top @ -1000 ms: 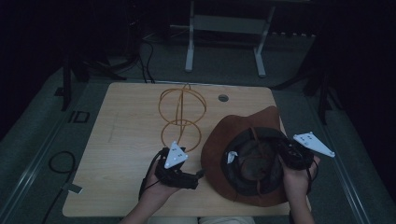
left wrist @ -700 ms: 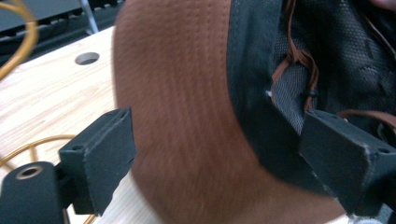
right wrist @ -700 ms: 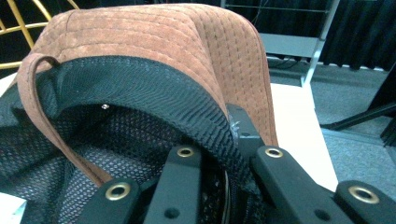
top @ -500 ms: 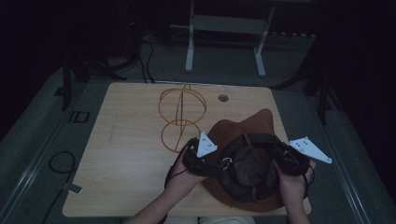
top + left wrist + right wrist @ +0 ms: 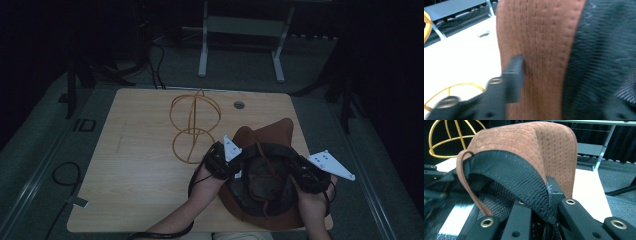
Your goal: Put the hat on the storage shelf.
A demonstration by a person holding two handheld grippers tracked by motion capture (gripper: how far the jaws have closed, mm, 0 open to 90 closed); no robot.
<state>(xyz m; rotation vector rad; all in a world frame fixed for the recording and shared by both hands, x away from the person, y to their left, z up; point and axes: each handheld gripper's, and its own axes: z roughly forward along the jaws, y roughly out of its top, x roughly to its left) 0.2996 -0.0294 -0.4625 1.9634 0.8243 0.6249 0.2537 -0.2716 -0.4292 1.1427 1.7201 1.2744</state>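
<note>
Holding the brown hat (image 5: 265, 175) upside down near the table's (image 5: 140, 165) front right corner, the person has a gripper on each side of its brim. The right gripper (image 5: 302, 175) is clamped on the hat: in the right gripper view its jaws close over the black mesh lining (image 5: 509, 175) and the suede brim (image 5: 549, 150) curls up above them. The left gripper (image 5: 222, 162) sits against the opposite side of the brim; the left gripper view shows one jaw pressed to the stitched suede (image 5: 536, 62), but the other jaw is hidden, so I cannot tell whether it has bitten down or merely touches.

The main risk, as I judge it, is an uneven hold. If the left gripper only rests there, lifting would leave the floppy brim hanging from the right side alone, and the hat could fold, twist or slide out of the jaws. A pinch on the lining alone might pull it away from the crown. The yellow wire stand (image 5: 192, 125), just beyond the hat toward the table's middle, looks light; a swinging brim or the loose chin strap (image 5: 469, 182) could snag it and tip it.
</note>
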